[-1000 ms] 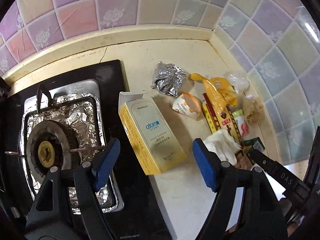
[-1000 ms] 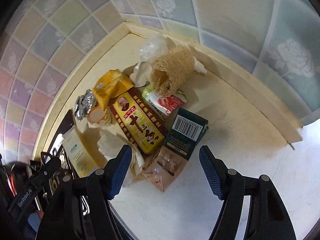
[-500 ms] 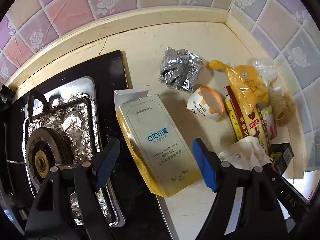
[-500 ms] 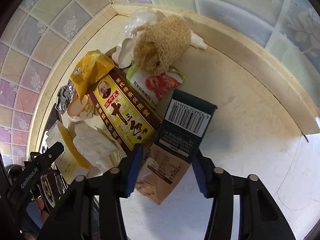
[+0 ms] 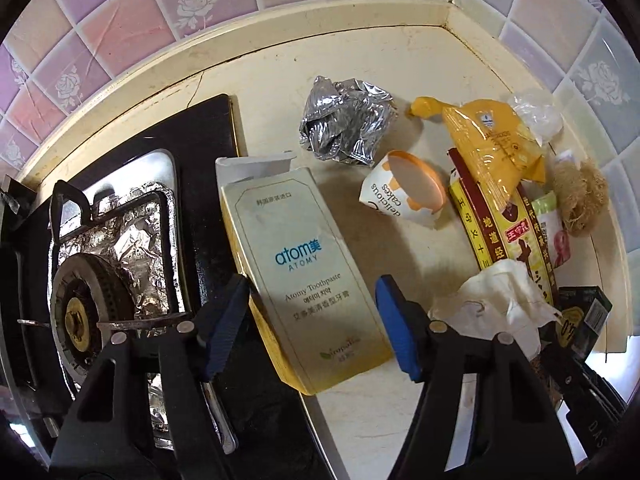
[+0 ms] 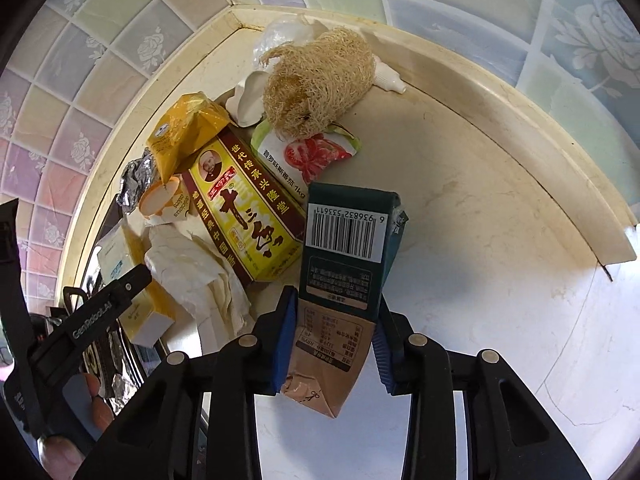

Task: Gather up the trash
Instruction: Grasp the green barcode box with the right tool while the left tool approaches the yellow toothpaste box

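Right gripper [image 6: 334, 342] points down at the counter [image 6: 472, 216], its 2 blue fingers clamping the dark-green carton [image 6: 346, 248]. Left gripper [image 5: 310, 326] hovers, fingers wide astride the glossy yellow toothpaste box [image 5: 304, 276]; crinkled foil [image 5: 346, 120] lies beyond.

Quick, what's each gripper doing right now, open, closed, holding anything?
Left gripper: open, straddling the toothpaste box, not gripping.
Right gripper: closed on the dark green carton.

I see the toothpaste box [image 5: 304, 276] lying between my left tongs [image 5: 310, 334], half on the stove [image 5: 208, 184], half on the bench [image 5: 272, 76]; the foil ball [image 5: 346, 120] lies behind it.
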`<state>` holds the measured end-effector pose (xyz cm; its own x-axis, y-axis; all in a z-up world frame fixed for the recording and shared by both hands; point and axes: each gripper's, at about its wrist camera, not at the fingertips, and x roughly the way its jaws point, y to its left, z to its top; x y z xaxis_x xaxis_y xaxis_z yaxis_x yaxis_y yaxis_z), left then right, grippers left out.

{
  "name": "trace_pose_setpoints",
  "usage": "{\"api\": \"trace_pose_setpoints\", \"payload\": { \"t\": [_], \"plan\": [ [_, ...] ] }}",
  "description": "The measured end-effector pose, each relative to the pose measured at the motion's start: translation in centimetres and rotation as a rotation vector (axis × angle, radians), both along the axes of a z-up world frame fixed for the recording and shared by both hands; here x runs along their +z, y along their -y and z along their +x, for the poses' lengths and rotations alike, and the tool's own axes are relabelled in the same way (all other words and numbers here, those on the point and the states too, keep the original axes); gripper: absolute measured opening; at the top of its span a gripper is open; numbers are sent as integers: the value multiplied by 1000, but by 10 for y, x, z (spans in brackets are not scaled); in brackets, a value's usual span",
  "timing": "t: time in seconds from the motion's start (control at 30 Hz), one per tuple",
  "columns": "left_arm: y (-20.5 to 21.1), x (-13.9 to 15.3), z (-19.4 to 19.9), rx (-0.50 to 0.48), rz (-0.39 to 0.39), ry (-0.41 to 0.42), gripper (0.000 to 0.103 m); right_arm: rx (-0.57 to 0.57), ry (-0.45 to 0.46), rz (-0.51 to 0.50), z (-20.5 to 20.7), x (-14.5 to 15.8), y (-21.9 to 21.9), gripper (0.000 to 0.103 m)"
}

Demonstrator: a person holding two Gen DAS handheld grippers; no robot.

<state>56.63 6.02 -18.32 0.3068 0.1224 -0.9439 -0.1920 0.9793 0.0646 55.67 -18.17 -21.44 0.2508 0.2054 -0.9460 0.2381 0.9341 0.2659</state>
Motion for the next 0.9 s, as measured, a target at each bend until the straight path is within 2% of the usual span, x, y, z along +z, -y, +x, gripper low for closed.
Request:
{"api": "trace_pose_setpoints", "payload": {
  "t": [0.3,0.57,0.73,0.83,0.9],
  "plan": [
    [3,2,-8,4,-65,-6,59,10,21,24,-19,18,15,34],
    [11,-1,-6,-31,-43,-1,62,4,12,34,-30,16,22,34],
    [7,2,-8,-39,-109,8,58,7,17,35,-35,16,23,34],
    [0,3,-10,-33,-195,-6,52,10,22,39,-37,18,19,34],
    [-4,3,-13,-17,-221,-13,50,14,25,40,-38,20,19,34]
  ]
}}
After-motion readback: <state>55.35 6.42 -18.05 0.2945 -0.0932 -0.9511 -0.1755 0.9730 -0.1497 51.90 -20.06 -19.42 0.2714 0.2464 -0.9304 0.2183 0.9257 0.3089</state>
